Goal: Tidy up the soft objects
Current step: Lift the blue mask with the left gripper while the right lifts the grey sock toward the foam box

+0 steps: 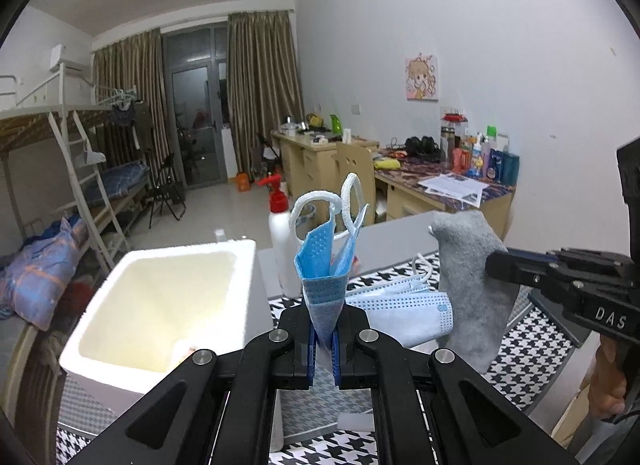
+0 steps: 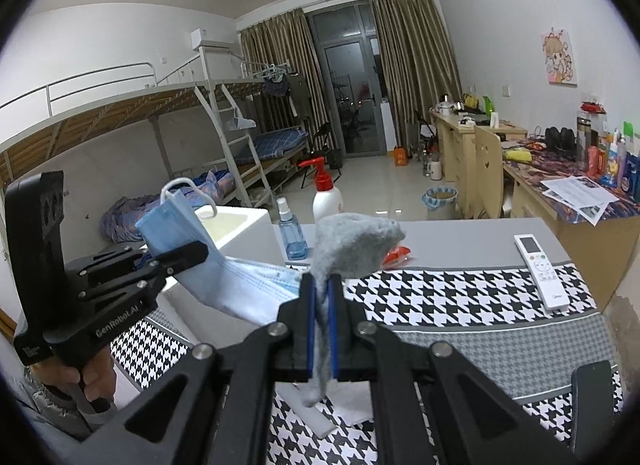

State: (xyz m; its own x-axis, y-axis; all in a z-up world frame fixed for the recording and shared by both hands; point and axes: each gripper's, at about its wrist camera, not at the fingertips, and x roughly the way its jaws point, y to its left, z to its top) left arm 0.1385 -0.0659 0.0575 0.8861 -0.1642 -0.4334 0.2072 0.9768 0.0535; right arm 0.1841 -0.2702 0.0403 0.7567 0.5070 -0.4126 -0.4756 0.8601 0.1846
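Note:
My left gripper (image 1: 324,335) is shut on a folded blue face mask (image 1: 322,261), which stands upright from the pads with its white ear loops on top. From the right wrist view, the left gripper (image 2: 190,255) appears at the left, holding that mask (image 2: 168,221) above the table. My right gripper (image 2: 323,297) is shut on a grey sock (image 2: 356,241), whose ends flop over above and hang below the pads. The left wrist view shows the right gripper (image 1: 496,265) with the sock (image 1: 468,273) at the right. More pale blue masks (image 1: 404,315) sit between the two grippers.
A white foam box (image 1: 100,329) stands open at the left. A white spray bottle with a red trigger (image 2: 326,195), a blue spray bottle (image 2: 292,235) and an orange packet (image 2: 398,255) stand at the table's back. A white remote (image 2: 538,271) lies on the houndstooth cloth (image 2: 440,297).

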